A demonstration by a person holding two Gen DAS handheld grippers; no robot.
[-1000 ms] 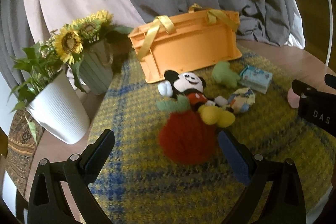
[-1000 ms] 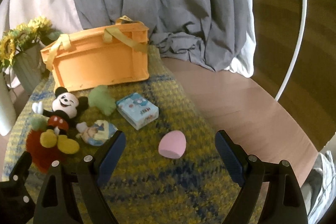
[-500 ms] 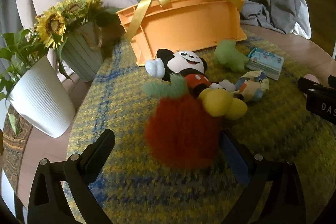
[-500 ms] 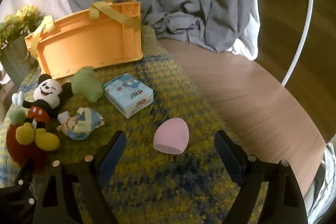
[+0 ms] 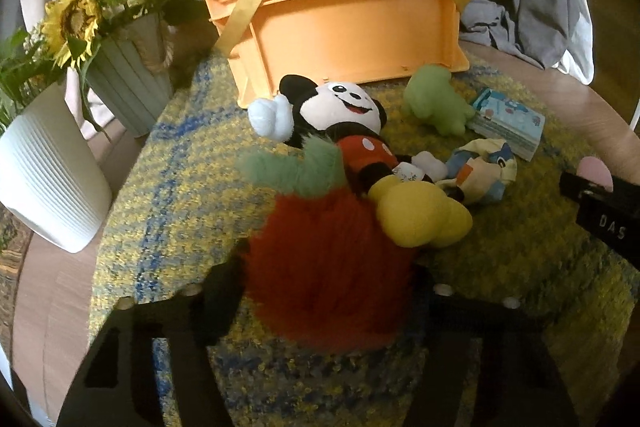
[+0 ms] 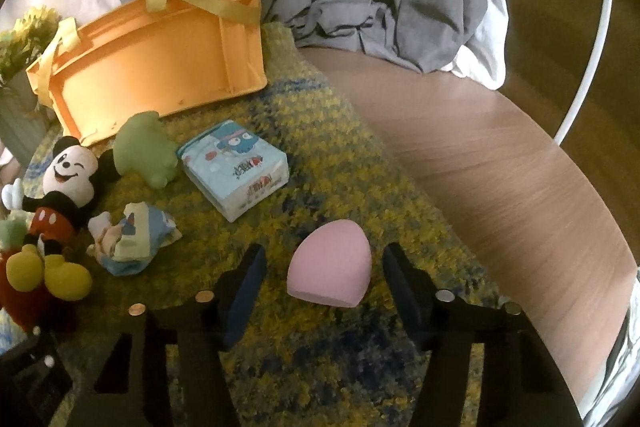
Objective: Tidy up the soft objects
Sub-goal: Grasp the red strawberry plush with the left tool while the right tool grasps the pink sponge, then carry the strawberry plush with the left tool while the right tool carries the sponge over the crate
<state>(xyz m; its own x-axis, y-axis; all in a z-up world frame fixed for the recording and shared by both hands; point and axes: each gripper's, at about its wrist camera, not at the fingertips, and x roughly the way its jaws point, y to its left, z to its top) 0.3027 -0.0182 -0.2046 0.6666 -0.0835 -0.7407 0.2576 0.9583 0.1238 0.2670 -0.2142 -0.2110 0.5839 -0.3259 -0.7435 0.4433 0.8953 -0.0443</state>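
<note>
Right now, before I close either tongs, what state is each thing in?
Left tongs: open, straddling the red plush.
Right tongs: open, straddling the sponge.
Red plush: on the mat, ungrasped.
Sponge: on the mat, flat end toward the camera.
Mickey: lying face up, feet on the red plush.
Basket: upright, contents hidden.
Tissue pack: flat, sealed.
Cloth toy: crumpled.

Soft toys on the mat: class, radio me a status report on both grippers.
Left gripper open, fingers straddling red fuzzy plush. Right gripper open around pink sponge. Mickey doll's yellow feet rest on the plush.
</note>
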